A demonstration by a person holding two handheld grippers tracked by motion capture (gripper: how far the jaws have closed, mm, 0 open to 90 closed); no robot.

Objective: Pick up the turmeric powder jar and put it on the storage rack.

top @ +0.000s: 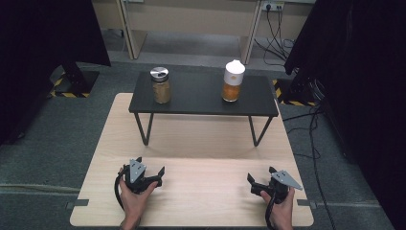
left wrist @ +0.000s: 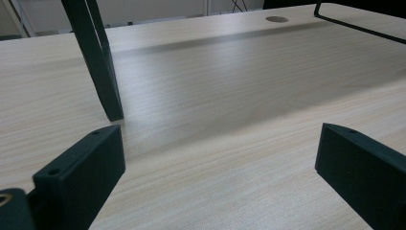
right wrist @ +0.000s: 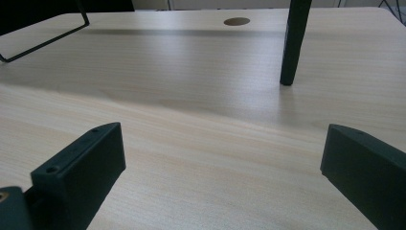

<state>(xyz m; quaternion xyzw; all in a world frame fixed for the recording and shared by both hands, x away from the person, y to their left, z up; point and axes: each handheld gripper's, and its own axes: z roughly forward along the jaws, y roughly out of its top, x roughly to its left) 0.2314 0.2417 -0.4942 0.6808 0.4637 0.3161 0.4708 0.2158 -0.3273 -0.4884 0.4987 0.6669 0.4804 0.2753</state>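
High view: the left tool rests low over the near edge of the bench, jaws spread wide and holding nothing; the right tool sits the same way at the other near corner, also wide open and empty. In the left gripper view the two black jaws stand far apart with bare wood grain between them, and in the right gripper view the gap is just as wide. Each is gripped from behind by a hand coming up from the bottom edge, wrists low, forearms roughly parallel, both tools aimed forward and a little inward. This reads as a ready stance: the tools are parked apart so either can go forward freely.

Beyond them stands a small black shelf on thin metal legs, one leg showing close ahead of the left tool. On the shelf stand a spice jar with a silver cap toward the left and a white-topped jar of orange contents toward the right, well apart from each other and far from both tools. Each jar sits roughly in line with one tool, probably so each can be reached directly.
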